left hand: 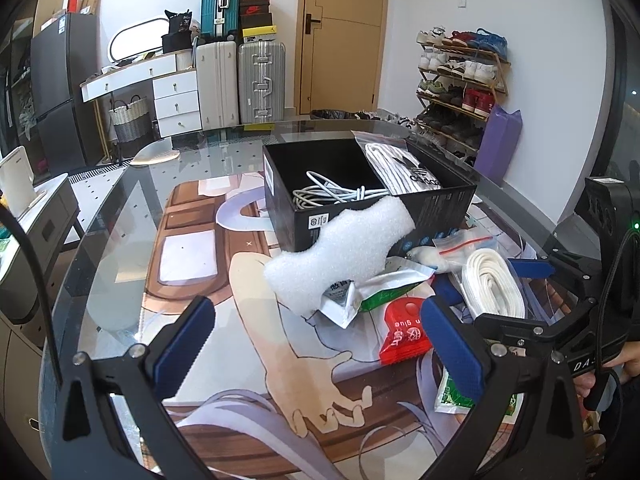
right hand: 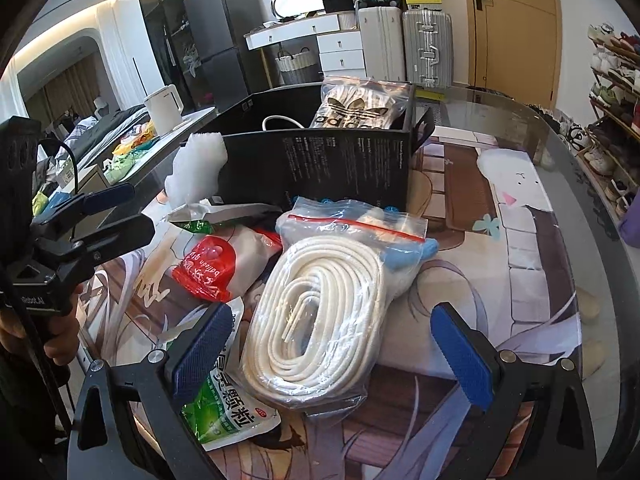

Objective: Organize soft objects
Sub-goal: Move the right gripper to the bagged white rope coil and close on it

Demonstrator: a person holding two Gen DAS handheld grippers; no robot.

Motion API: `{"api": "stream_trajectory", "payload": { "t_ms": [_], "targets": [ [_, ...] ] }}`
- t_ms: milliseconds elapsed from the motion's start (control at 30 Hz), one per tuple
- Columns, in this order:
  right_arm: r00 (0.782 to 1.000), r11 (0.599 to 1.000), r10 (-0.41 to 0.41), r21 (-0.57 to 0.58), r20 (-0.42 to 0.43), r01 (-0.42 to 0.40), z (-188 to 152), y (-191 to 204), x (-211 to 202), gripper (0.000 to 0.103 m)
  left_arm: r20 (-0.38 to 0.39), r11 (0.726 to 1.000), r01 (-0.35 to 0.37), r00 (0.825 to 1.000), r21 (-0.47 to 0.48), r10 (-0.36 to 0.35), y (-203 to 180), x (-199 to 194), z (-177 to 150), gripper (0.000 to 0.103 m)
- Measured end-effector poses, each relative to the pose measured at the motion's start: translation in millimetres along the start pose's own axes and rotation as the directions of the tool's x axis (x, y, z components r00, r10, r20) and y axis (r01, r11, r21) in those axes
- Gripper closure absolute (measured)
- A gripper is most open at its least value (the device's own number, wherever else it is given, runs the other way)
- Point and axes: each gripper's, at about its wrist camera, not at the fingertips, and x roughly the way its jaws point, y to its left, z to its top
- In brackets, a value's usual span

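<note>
A black box (left hand: pixel 340 220) (right hand: pixel 328 160) on the glass table holds a white cable (left hand: pixel 332 194) and a bagged Adidas item (left hand: pixel 404 168) (right hand: pixel 360 108). A white foam piece (left hand: pixel 344 256) (right hand: pixel 196 160) leans on the box front. Beside it lie a red glue pack (left hand: pixel 402 332) (right hand: pixel 208 264), a bag of coiled white rope (left hand: pixel 494 284) (right hand: pixel 316 320), a zip bag (right hand: pixel 352 224) and green-white pouches (left hand: pixel 384 288) (right hand: pixel 224 412). My left gripper (left hand: pixel 320 344) is open and empty in front of the foam. My right gripper (right hand: pixel 332 356) is open around the rope bag's near end.
The table (left hand: pixel 120 240) carries a printed anime mat (right hand: pixel 500 280). Suitcases (left hand: pixel 240 76), a white dresser (left hand: pixel 168 88), a shoe rack (left hand: pixel 460 80) and a door stand behind. A side counter with a white kettle (right hand: pixel 164 110) is to the left.
</note>
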Motion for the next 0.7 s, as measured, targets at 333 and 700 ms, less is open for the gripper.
{"api": "stream_trajectory", "payload": {
  "t_ms": [333, 700],
  "targets": [
    [1.000, 1.000, -0.018, -0.010, -0.006, 0.018, -1, 8, 3, 0.002, -0.012, 1.000, -0.010, 1.000, 0.008, 0.010, -1, 4, -2, 0.000],
    [0.999, 0.998, -0.041, -0.040, 0.002, 0.041, -2, 15, 3, 0.003, -0.018, 1.000, -0.006, 1.000, 0.014, 0.006, -2, 6, -4, 0.000]
  ]
}}
